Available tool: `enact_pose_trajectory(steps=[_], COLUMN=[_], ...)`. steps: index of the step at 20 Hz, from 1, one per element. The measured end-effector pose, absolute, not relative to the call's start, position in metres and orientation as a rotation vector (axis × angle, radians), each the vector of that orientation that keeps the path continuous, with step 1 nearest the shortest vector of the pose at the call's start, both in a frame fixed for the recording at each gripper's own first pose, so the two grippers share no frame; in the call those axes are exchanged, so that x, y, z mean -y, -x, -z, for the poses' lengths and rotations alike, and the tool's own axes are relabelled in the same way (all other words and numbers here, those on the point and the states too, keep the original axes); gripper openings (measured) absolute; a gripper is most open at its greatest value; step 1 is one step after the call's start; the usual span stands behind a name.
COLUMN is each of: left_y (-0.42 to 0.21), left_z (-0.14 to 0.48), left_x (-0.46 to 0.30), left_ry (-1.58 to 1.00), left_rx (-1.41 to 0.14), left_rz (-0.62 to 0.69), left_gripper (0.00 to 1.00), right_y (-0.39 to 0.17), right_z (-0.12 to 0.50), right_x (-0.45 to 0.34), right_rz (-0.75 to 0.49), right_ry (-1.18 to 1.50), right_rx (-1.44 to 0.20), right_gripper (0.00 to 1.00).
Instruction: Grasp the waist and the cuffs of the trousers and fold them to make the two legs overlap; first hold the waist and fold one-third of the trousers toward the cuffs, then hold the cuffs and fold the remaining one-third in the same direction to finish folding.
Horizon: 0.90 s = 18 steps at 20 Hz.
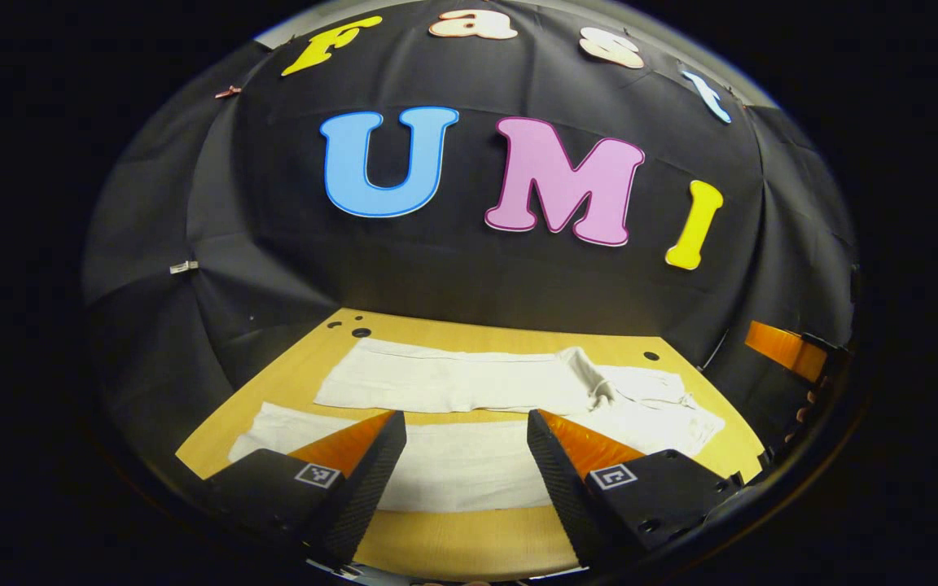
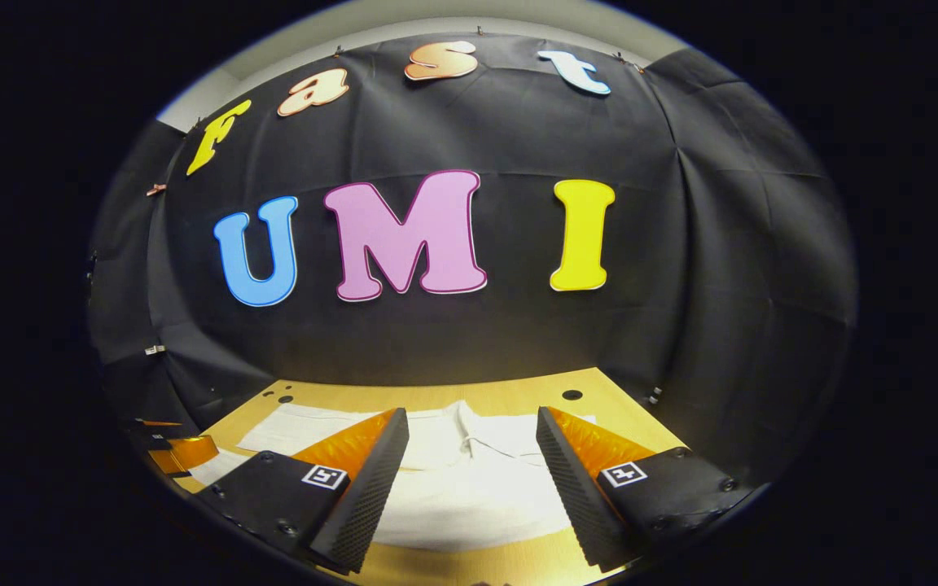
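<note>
The white trousers (image 1: 477, 407) lie flat on the wooden table (image 1: 469, 545), with the two legs spread apart side by side, so no fold is made yet. I think they are laid out this way so that both ends can be reached easily. The left gripper (image 1: 466, 456) hovers above the near leg with its jaws wide apart, holding nothing. The right gripper (image 2: 471, 468) hangs over the waist end, where a drawstring (image 2: 477, 443) shows, also released and empty; this position suits a grasp at the waist. In the left gripper view the cuffs run behind the finger, and the far right end looks bunched, so its shape is hard to make out.
</note>
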State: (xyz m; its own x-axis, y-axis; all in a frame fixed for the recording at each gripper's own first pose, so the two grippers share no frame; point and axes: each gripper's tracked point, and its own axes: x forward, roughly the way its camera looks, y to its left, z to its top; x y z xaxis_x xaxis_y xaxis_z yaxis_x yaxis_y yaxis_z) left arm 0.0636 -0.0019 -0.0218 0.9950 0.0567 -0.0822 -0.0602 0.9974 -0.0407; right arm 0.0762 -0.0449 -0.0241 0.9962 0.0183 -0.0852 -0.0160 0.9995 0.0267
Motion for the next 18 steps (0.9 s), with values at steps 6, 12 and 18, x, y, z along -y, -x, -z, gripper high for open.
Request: enact_pose_trajectory(steps=[6, 12, 18], left_y=[-0.066, -0.063, -0.064], left_z=[0.018, 0.034, 0.043], left_x=[0.003, 0.003, 0.000], left_ry=[0.040, 0.036, 0.086], left_rx=[-0.046, -0.087, -0.122], left_rz=[-0.123, -0.164, -0.202], left_gripper=[0.95, 0.95, 0.95], right_y=[-0.101, -0.114, -0.126], right_z=[0.054, 0.067, 0.093], right_x=[0.076, 0.131, 0.194], right_rz=[-0.087, -0.135, -0.192], right_ry=[-0.003, 0.190, 0.543], right_rx=[-0.180, -0.248, -0.315], right_gripper=[0.98, 0.98, 0.98])
